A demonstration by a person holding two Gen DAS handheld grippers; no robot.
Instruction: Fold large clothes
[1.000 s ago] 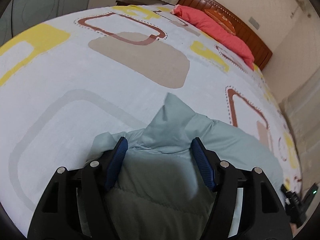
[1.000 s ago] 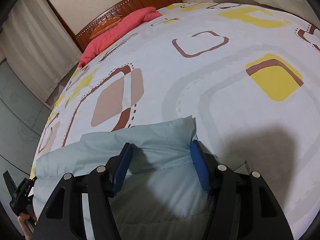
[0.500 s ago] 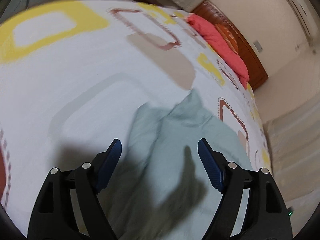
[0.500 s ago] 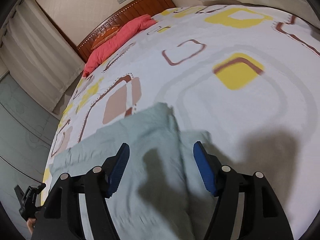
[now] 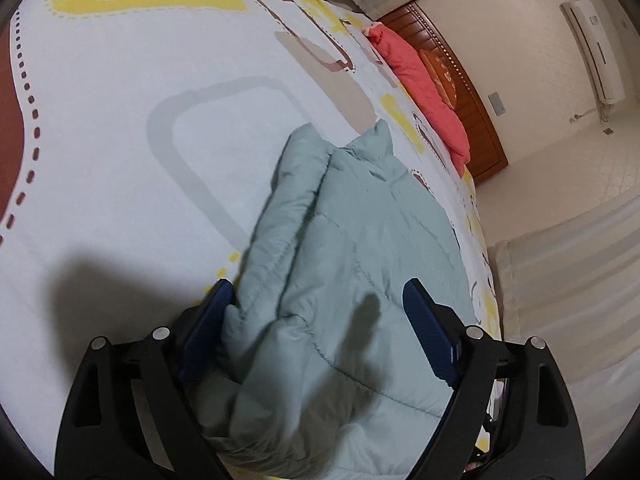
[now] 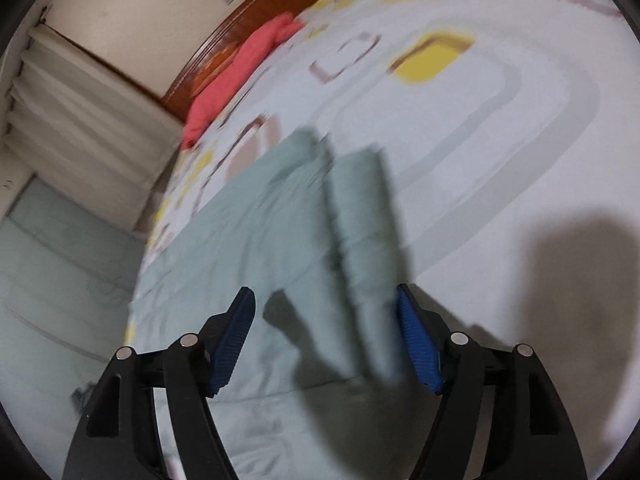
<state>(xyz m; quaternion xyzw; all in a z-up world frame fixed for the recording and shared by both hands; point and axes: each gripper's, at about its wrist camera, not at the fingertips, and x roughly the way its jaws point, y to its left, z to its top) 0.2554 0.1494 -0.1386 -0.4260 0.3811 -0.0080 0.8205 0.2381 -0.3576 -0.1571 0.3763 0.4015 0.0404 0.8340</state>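
Both grippers have let go: a second ago each pinched a corner of the pale green quilted garment (image 5: 360, 264), now it lies folded on the patterned bed sheet (image 5: 120, 140). The left gripper (image 5: 318, 332) and right gripper (image 6: 326, 334) hang spread above it. The fabric is puffy, stitched, soft-edged.

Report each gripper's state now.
Left gripper: jaws open, holding nothing, over the pale green garment.
Right gripper: jaws open, holding nothing.
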